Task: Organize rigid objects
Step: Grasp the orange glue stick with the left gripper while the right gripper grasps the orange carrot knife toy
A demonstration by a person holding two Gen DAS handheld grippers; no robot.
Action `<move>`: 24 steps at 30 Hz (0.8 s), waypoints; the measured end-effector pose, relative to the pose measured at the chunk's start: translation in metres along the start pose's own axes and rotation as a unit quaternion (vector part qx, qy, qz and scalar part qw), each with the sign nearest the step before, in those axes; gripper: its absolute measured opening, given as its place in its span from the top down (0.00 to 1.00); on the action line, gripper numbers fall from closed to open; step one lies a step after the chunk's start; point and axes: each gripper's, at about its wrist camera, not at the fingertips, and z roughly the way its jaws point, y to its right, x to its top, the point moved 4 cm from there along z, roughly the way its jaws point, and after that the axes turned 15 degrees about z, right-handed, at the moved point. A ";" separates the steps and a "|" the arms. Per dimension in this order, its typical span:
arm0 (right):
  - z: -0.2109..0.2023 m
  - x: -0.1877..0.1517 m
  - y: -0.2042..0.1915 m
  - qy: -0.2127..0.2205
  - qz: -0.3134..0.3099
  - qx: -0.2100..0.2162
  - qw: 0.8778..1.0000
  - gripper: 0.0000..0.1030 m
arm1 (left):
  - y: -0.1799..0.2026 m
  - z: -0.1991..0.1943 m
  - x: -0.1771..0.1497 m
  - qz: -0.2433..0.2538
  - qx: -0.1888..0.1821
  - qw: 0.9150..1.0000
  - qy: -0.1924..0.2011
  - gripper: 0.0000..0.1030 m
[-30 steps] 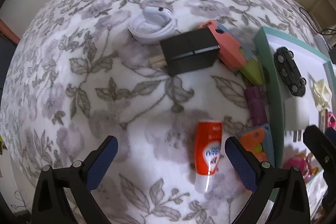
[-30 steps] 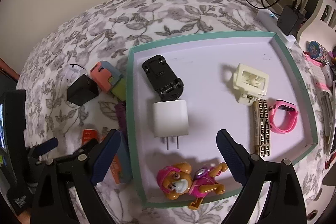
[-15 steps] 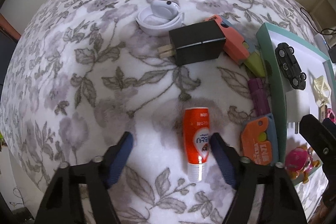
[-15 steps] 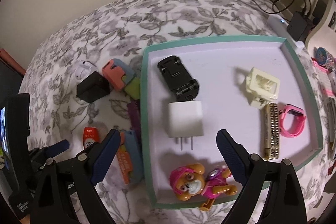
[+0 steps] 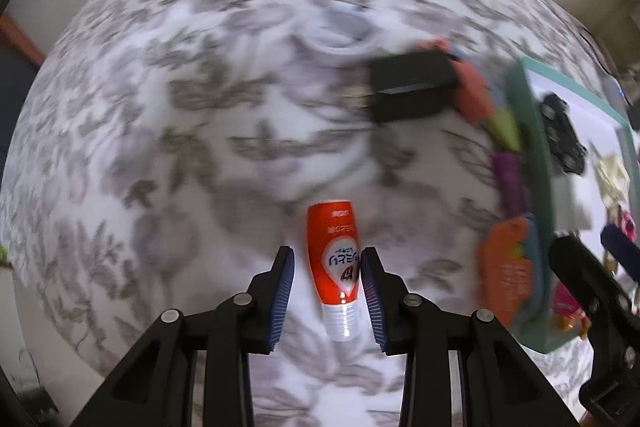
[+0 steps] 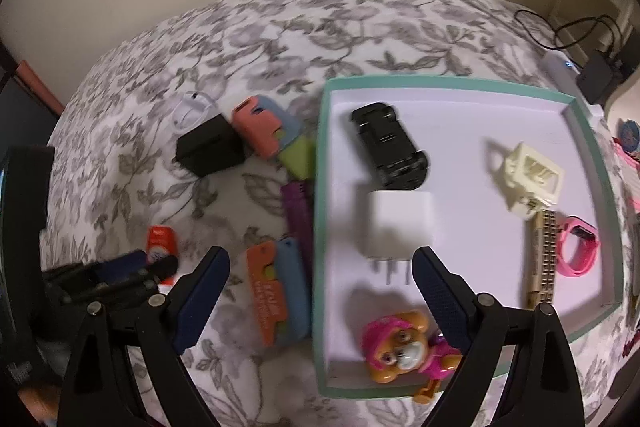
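On the floral bedspread (image 6: 280, 27), left tool (image 5: 326, 291) has its jaws narrowed around the orange tube (image 5: 334, 259), right pad touching, left pad apart. Black charger (image 6: 210, 149), coral case (image 6: 258, 131) and orange card (image 6: 266, 295) crowd the teal tray (image 6: 320, 227) rim. Inside the tray: toy car (image 6: 390, 151), white plug (image 6: 400, 223), pup figure (image 6: 404, 351), pink watch (image 6: 578, 251). Right tool (image 6: 320, 295) gapes wide, holding nothing.
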 end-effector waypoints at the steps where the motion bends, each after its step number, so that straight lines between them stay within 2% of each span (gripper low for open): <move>1: 0.002 -0.002 -0.004 -0.005 -0.005 0.006 1.000 0.10 | -0.008 0.000 -0.002 -0.012 -0.001 1.000 -0.001 0.64; 7: 0.006 -0.013 -0.028 -0.027 -0.031 0.044 0.998 0.10 | -0.041 0.002 -0.012 -0.055 -0.014 0.998 -0.008 0.64; 13: 0.005 -0.021 -0.044 -0.033 -0.054 0.063 0.996 0.10 | -0.059 0.000 -0.017 -0.071 -0.020 0.997 -0.005 0.64; 24: 0.027 -0.030 -0.046 -0.061 -0.059 0.038 0.996 0.12 | -0.065 0.002 -0.020 -0.074 -0.032 0.997 -0.004 0.64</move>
